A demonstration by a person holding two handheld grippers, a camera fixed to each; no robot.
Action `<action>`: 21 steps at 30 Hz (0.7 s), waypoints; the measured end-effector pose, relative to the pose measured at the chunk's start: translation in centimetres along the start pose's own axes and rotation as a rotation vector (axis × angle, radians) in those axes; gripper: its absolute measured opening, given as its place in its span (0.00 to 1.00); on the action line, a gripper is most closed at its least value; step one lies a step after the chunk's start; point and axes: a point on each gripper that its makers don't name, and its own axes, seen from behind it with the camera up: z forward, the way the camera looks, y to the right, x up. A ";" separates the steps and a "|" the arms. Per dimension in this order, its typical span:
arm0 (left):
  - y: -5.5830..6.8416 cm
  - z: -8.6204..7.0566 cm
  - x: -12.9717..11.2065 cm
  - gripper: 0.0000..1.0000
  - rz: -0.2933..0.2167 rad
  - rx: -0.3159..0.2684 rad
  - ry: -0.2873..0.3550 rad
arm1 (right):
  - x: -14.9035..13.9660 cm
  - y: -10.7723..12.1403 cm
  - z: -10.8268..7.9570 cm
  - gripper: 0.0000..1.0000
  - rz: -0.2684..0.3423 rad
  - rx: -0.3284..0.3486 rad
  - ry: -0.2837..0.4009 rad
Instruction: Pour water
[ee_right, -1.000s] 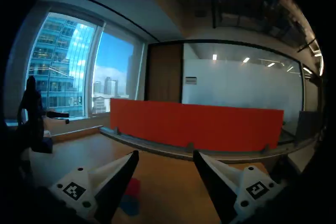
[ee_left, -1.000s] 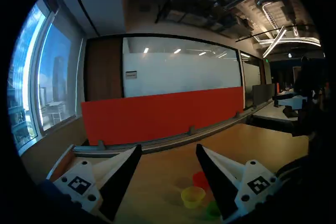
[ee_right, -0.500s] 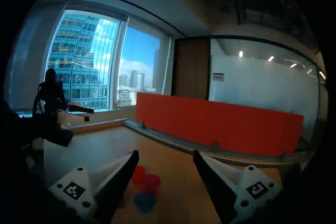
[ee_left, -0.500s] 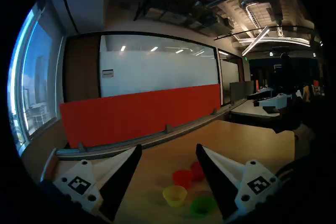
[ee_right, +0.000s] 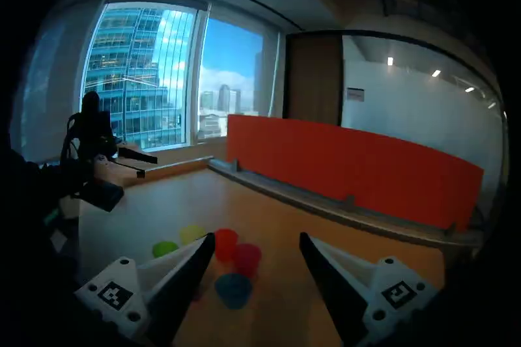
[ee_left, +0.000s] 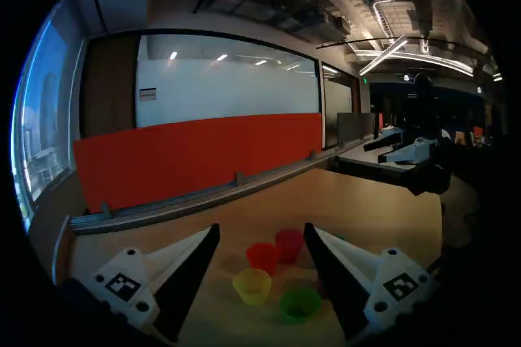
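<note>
Left gripper (ee_left: 260, 226): fingers released, spread wide, grasping nothing. Right gripper (ee_right: 256, 235): likewise spread and empty. Both are held above the wooden surface (ee_left: 371, 207). Cups stand clustered on it at 6 o'clock between the left fingers: red cup (ee_left: 262, 257), yellow cup (ee_left: 252, 285), green cup (ee_left: 299, 303). A blue cup (ee_right: 233, 288) stands between the right fingers.

Five small plastic cups stand upright, bunched on the wooden counter (ee_left: 371, 207): a red cup (ee_left: 262, 257), a crimson cup (ee_left: 289, 245) at its 2 o'clock, a yellow cup (ee_left: 252, 285) at 7, a green cup (ee_left: 299, 303) at 5. In the right gripper view, a blue cup (ee_right: 233, 290) sits at the crimson cup's 7 o'clock.
</note>
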 end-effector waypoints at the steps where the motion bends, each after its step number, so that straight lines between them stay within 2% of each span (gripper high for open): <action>1: 0.1 0.1 -0.2 0.96 -0.001 -0.006 -0.006 | -0.2 -0.1 0.0 1.00 -0.006 0.003 -0.007; 9: 0.3 0.4 -2.6 0.96 0.001 -0.035 -0.051 | -2.0 -0.9 0.6 1.00 -0.045 0.031 -0.059; 21: 1.2 1.0 -7.9 0.96 0.008 -0.074 -0.155 | -5.6 -1.1 2.2 1.00 -0.039 0.051 -0.125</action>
